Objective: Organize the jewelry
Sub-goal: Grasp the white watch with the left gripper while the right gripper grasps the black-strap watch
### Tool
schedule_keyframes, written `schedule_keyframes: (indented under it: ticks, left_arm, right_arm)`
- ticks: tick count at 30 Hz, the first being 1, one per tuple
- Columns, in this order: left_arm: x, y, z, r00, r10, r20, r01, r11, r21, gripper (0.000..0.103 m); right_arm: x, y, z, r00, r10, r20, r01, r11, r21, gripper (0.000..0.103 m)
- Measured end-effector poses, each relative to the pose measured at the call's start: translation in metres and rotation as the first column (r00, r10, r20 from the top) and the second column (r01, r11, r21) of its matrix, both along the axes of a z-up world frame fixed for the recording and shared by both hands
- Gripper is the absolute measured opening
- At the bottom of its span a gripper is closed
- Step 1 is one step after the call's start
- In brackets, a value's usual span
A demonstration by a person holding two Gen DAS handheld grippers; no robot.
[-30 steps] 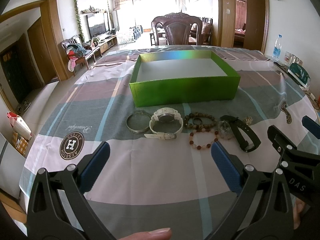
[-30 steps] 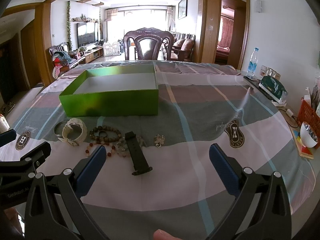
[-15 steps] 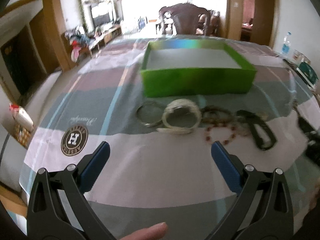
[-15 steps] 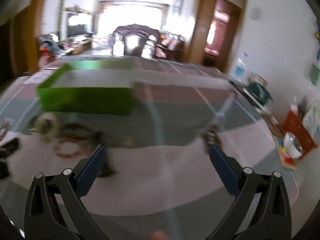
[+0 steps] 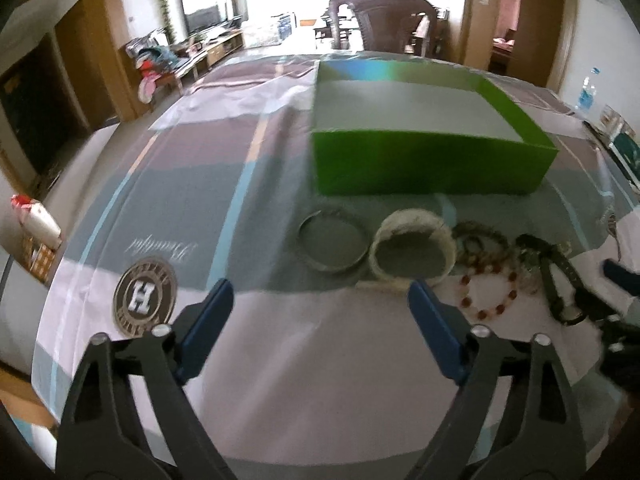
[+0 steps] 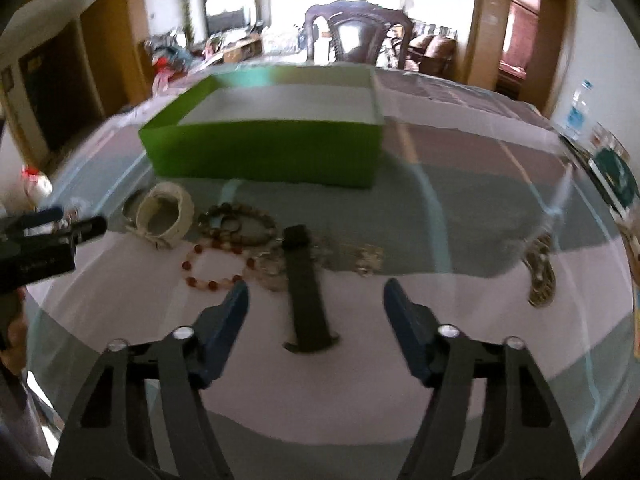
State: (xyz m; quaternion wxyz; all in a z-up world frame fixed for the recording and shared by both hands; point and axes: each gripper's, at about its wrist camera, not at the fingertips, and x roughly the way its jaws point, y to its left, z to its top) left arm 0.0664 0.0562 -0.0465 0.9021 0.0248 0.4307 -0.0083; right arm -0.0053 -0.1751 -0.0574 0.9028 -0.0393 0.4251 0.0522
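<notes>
A row of jewelry lies on the tablecloth in front of a green box point(image 5: 428, 164) point(image 6: 264, 156). From the left: a silver bangle point(image 5: 334, 246), a white watch point(image 5: 414, 250) point(image 6: 164, 216), a dark bead bracelet point(image 6: 240, 222), a red bead bracelet point(image 5: 490, 292) point(image 6: 212, 264), a black watch point(image 6: 306, 284) point(image 5: 558, 276). My left gripper point(image 5: 320, 300) hovers just short of the bangle and white watch, jaws closing, nothing between them. My right gripper point(image 6: 316, 300) hangs above the black watch strap, jaws closing, pads clear of the strap.
A dark wooden chair point(image 6: 356, 36) stands behind the table's far edge. A water bottle point(image 5: 586, 94) and a teal packet point(image 6: 616, 178) sit at the right side. A small silver trinket point(image 6: 368, 256) lies right of the black watch.
Both grippers have come nearer the jewelry and tipped downward. Both pairs of jaws are narrower than before. The right view now centres on the black watch.
</notes>
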Motion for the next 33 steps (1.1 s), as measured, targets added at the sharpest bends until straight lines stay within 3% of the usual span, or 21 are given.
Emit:
schedule_keyframes:
  ticks: [5, 7, 9, 11, 13, 14, 19, 24, 33]
  left_arm:
    - [0.027, -0.019, -0.005, 0.998, -0.053, -0.032, 0.053, 0.998, 0.019, 0.071]
    - [0.037, -0.025, -0.011, 0.996, -0.072, -0.057, 0.074, 0.997, 0.030, 0.057]
    - [0.045, -0.031, -0.019, 0.993, -0.081, -0.086, 0.085, 0.995, 0.047, 0.049]
    - [0.052, -0.034, -0.026, 0.989, -0.083, -0.123, 0.090, 0.995, 0.047, 0.038]
    - [0.052, -0.034, -0.030, 0.986, -0.093, -0.138, 0.097, 0.995, 0.022, 0.012]
    - [0.052, -0.033, -0.031, 0.986, -0.092, -0.138, 0.095, 0.995, 0.016, 0.008]
    - [0.039, -0.026, -0.018, 0.988, -0.091, -0.123, 0.089, 0.996, -0.022, 0.006]
    - [0.018, -0.018, 0.007, 0.992, -0.105, -0.076, 0.102, 0.994, -0.042, 0.006]
    - [0.010, -0.008, 0.024, 0.993, -0.110, -0.030, 0.108, 0.992, -0.064, 0.006]
  right_arm:
    - [0.007, -0.006, -0.013, 0.997, -0.040, -0.058, 0.038, 0.999, -0.031, 0.045]
    - [0.011, -0.010, -0.017, 0.996, -0.053, -0.075, 0.050, 0.998, -0.043, 0.038]
    - [0.009, -0.014, -0.020, 0.995, -0.057, -0.087, 0.053, 0.998, -0.046, 0.024]
    - [0.011, -0.015, -0.024, 0.995, -0.060, -0.082, 0.056, 0.998, -0.043, 0.022]
    - [0.012, -0.016, -0.023, 0.995, -0.060, -0.078, 0.057, 0.998, -0.035, 0.018]
    - [0.013, -0.016, -0.023, 0.995, -0.060, -0.077, 0.058, 0.998, -0.030, 0.017]
    - [0.014, -0.015, -0.018, 0.996, -0.062, -0.067, 0.062, 0.998, -0.011, 0.016]
    - [0.012, -0.019, -0.002, 0.997, -0.068, -0.024, 0.068, 0.998, 0.002, 0.007]
    - [0.016, -0.016, 0.014, 0.999, -0.039, 0.009, 0.039, 0.999, 0.010, 0.004]
